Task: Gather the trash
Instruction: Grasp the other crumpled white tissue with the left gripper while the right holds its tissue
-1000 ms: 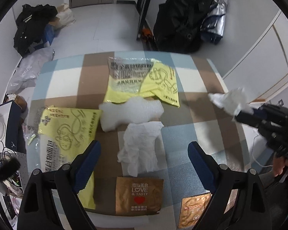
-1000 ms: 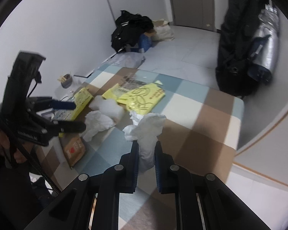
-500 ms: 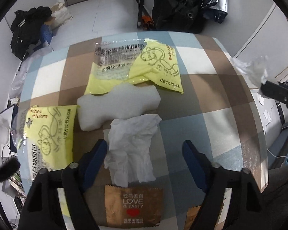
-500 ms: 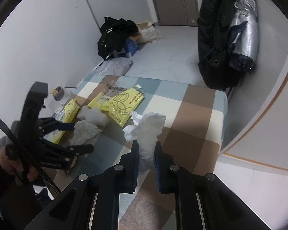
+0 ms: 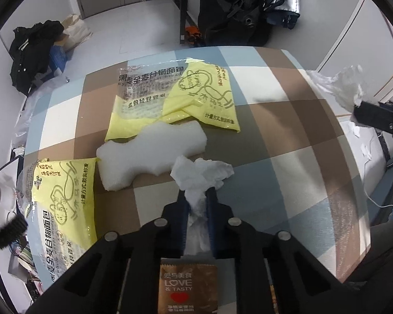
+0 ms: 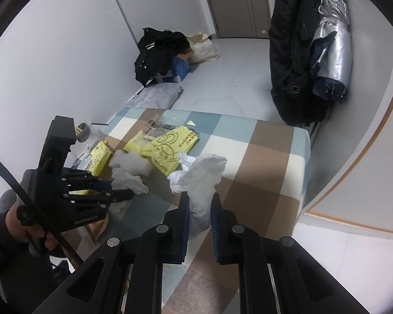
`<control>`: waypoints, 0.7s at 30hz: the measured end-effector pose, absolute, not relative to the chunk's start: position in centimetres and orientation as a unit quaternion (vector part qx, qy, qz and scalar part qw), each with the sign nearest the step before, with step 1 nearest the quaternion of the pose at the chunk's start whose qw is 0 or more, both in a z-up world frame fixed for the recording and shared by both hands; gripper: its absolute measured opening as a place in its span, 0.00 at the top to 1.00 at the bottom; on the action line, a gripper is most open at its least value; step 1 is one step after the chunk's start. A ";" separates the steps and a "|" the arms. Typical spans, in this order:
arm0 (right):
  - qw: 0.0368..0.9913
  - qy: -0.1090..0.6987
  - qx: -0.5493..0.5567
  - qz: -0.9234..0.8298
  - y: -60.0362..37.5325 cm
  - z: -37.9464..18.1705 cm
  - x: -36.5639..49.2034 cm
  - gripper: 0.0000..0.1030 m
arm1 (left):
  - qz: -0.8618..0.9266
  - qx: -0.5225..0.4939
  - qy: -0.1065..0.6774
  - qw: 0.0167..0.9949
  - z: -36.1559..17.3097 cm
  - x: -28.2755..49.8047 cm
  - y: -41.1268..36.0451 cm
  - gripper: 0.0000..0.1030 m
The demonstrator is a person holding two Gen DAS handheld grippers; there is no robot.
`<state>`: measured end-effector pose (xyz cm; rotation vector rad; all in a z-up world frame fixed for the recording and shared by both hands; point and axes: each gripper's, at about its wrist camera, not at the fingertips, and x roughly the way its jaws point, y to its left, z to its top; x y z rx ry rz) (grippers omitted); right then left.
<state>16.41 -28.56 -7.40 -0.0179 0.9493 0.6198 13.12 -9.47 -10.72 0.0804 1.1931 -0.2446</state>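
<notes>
My left gripper is shut on a crumpled white tissue lying on the checked table; it also shows in the right wrist view. My right gripper is shut on another crumpled white tissue and holds it above the table's right side; that tissue shows in the left wrist view. A white foam piece, two yellow bread wrappers and a brown snack sachet lie on the table.
A second brown sachet lies at the near edge. Black clothes and bags sit on the floor by the wall. A dark coat and silver umbrella hang beyond the table. A white cable hangs off the table's right side.
My left gripper has moved forward and shut on the tissue that lay between its open fingers. My right gripper has kept its tissue and drifted right, off the table's edge.
</notes>
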 end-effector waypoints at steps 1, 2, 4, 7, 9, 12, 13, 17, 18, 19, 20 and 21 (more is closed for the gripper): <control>0.843 0.450 -0.009 0.294 -28.5 -7.4 16.4 0.87 | -0.118 0.036 0.559 0.820 -10.5 13.0 -9.5 0.93; 0.844 0.450 -0.010 0.294 -28.5 -7.4 16.4 0.87 | -0.120 0.034 0.557 0.821 -10.4 13.1 -9.5 0.93; 0.844 0.449 -0.011 0.292 -28.6 -7.4 16.4 0.86 | -0.124 0.030 0.552 0.824 -10.0 12.9 -9.5 0.93; 0.844 0.451 -0.011 0.289 -28.5 -7.5 16.6 0.87 | -0.130 0.025 0.545 0.828 -9.4 12.7 -9.4 0.94; 0.845 0.452 -0.014 0.285 -28.4 -7.6 16.6 0.87 | -0.134 0.019 0.540 0.831 -9.1 12.5 -9.4 0.94; 0.847 0.450 -0.015 0.283 -28.1 -7.5 16.6 0.87 | -0.142 0.008 0.530 0.836 -8.3 12.2 -9.3 0.94; 0.847 0.450 -0.016 0.282 -28.0 -7.5 16.5 0.87 | -0.145 0.005 0.526 0.838 -8.0 12.0 -9.3 0.94; 0.852 0.442 -0.015 0.280 -27.6 -7.1 15.9 0.87 | -0.153 -0.005 0.509 0.847 -6.9 11.5 -8.9 0.94; 0.853 0.441 -0.015 0.280 -27.5 -7.0 15.6 0.87 | -0.156 -0.010 0.505 0.849 -6.5 11.2 -8.7 0.94; 0.854 0.439 -0.015 0.280 -27.3 -6.9 15.3 0.87 | -0.157 -0.014 0.499 0.852 -6.2 11.2 -8.4 0.94; 0.854 0.438 -0.016 0.280 -27.1 -6.8 14.9 0.87 | -0.157 -0.016 0.495 0.854 -6.0 11.2 -8.2 0.94; 0.855 0.437 -0.019 0.281 -26.9 -6.7 14.4 0.87 | -0.158 -0.017 0.487 0.859 -5.5 11.0 -8.0 0.94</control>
